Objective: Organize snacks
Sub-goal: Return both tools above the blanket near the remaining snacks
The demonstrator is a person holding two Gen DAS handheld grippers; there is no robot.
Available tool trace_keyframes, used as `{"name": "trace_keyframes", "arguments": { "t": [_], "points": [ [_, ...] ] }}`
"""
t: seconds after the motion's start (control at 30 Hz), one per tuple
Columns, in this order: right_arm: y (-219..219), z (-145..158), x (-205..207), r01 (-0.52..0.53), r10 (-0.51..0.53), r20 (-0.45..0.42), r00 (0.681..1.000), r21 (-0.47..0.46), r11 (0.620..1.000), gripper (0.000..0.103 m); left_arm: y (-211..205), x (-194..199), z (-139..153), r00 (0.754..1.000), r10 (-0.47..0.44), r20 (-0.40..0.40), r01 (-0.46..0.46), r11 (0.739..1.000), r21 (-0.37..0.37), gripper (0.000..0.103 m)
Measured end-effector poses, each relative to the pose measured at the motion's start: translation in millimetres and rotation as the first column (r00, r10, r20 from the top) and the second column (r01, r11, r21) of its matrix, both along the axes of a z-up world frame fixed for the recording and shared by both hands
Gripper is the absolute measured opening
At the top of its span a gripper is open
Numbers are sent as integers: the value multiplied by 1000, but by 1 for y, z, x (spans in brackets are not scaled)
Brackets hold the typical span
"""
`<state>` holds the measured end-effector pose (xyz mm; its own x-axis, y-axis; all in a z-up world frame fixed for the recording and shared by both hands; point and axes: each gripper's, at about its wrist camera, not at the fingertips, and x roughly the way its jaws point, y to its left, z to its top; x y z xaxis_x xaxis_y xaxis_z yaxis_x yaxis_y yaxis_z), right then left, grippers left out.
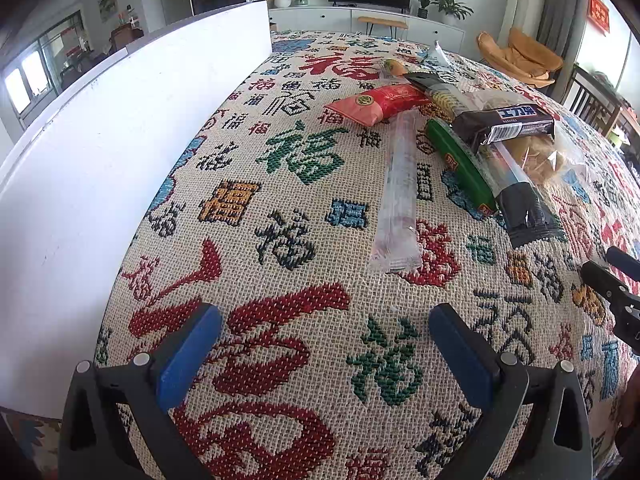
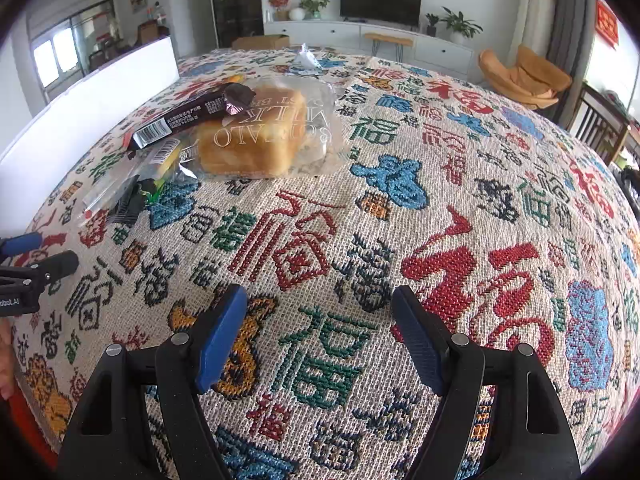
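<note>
Several snack packs lie in a pile on the patterned tablecloth. In the left wrist view I see a red pack, a long clear pack, a green pack, a dark chocolate bar pack and bagged bread. My left gripper is open and empty, well short of the clear pack. In the right wrist view the bagged bread and the dark bar pack lie far ahead to the left. My right gripper is open and empty above bare cloth.
A white box wall runs along the table's left side. The right gripper's body shows at the left view's right edge; the left gripper shows at the right view's left edge. A small silver pack lies at the far end.
</note>
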<state>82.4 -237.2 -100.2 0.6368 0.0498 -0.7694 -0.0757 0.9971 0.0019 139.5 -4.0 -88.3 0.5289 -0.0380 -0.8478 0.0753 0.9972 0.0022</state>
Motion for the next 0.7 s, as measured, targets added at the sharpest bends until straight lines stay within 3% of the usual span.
{"name": "trace_keyframes", "arguments": {
  "t": [0.7],
  "points": [
    [0, 0, 0, 0, 0, 1, 1000, 0, 1000, 78, 0, 0, 0, 1000, 2, 9, -2, 1000, -2, 103]
  ]
}}
